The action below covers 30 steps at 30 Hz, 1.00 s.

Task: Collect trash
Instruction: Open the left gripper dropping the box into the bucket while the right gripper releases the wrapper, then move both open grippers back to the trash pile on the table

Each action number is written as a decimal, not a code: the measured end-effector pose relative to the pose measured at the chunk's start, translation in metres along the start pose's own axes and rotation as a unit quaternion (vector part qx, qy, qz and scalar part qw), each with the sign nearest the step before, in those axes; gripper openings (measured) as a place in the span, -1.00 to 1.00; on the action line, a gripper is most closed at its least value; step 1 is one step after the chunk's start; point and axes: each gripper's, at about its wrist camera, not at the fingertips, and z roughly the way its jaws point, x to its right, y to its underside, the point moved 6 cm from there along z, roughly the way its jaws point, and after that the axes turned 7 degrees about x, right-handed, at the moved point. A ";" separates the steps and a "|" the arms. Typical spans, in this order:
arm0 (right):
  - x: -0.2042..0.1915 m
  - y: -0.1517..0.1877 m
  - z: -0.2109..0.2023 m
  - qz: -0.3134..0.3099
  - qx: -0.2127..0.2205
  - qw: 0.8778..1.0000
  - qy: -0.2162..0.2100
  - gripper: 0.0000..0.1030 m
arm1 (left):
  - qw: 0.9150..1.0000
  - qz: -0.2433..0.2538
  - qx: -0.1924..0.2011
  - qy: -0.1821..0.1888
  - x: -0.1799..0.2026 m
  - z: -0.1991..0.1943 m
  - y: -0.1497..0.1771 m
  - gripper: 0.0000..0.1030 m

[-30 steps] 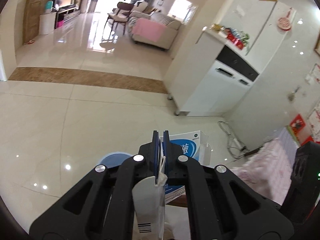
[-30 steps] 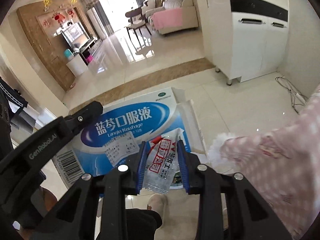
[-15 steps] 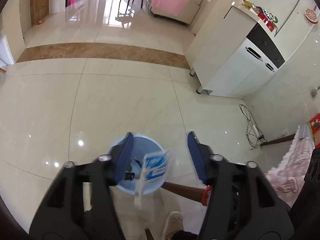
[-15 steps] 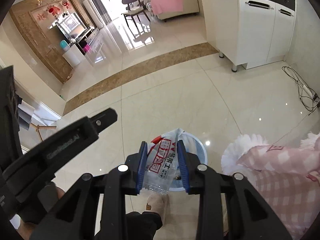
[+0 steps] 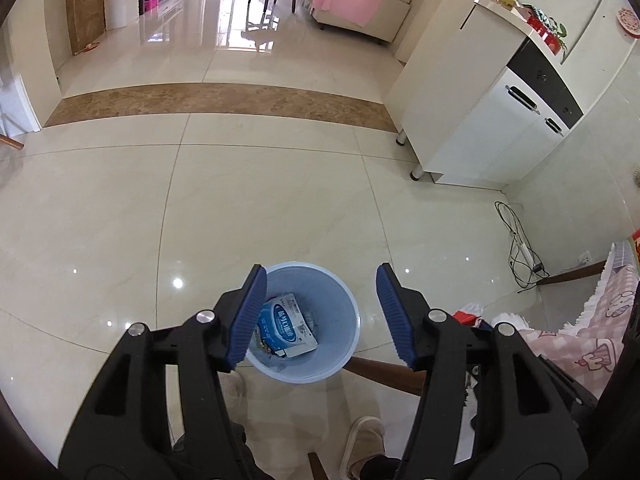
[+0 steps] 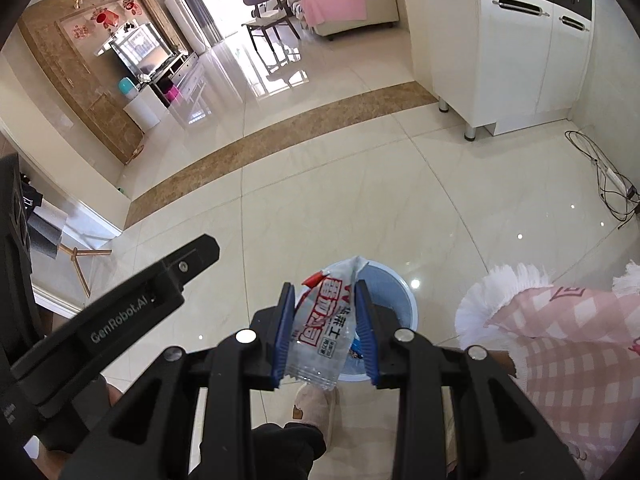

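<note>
Blue-white box (image 5: 286,325) dropped into bin (image 5: 344,344), left gripper (image 5: 320,314) released, right gripper (image 6: 325,328) grasping red-lettered wrapper (image 6: 326,330), "GenRobot.AI".

The left gripper (image 5: 318,316) has let go: its jaws, shut on the box a second ago, now stand wide with nothing between them. The box (image 5: 286,326) has dropped and lies inside the bin (image 5: 344,304). Both views have tipped down from the room toward the floor, and the box no longer fills the right gripper's (image 6: 324,334) view.
</note>
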 end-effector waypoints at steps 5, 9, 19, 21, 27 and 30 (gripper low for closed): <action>-0.004 -0.001 -0.002 -0.008 0.012 1.000 0.001 -0.42 | 1.000 -0.002 0.006 -0.008 -0.007 -0.006 -0.003 0.10; -0.009 -0.004 -0.011 -0.018 0.031 0.999 0.001 -0.38 | 1.000 -0.004 0.015 -0.013 -0.010 -0.015 -0.008 0.10; -0.017 -0.020 -0.052 -0.029 0.089 0.996 0.007 -0.08 | 0.999 -0.006 0.049 -0.014 -0.008 -0.050 -0.019 0.20; -0.016 -0.021 -0.065 -0.030 0.099 0.995 0.009 -0.08 | 0.998 -0.004 0.055 -0.010 -0.002 -0.060 -0.020 0.20; -0.010 -0.022 -0.113 -0.027 0.130 0.991 0.022 -0.06 | 0.997 0.012 0.071 0.015 0.024 -0.095 -0.019 0.23; 0.002 -0.019 -0.144 -0.019 0.150 0.988 0.033 -0.05 | 0.996 0.025 0.079 0.032 0.042 -0.114 -0.014 0.24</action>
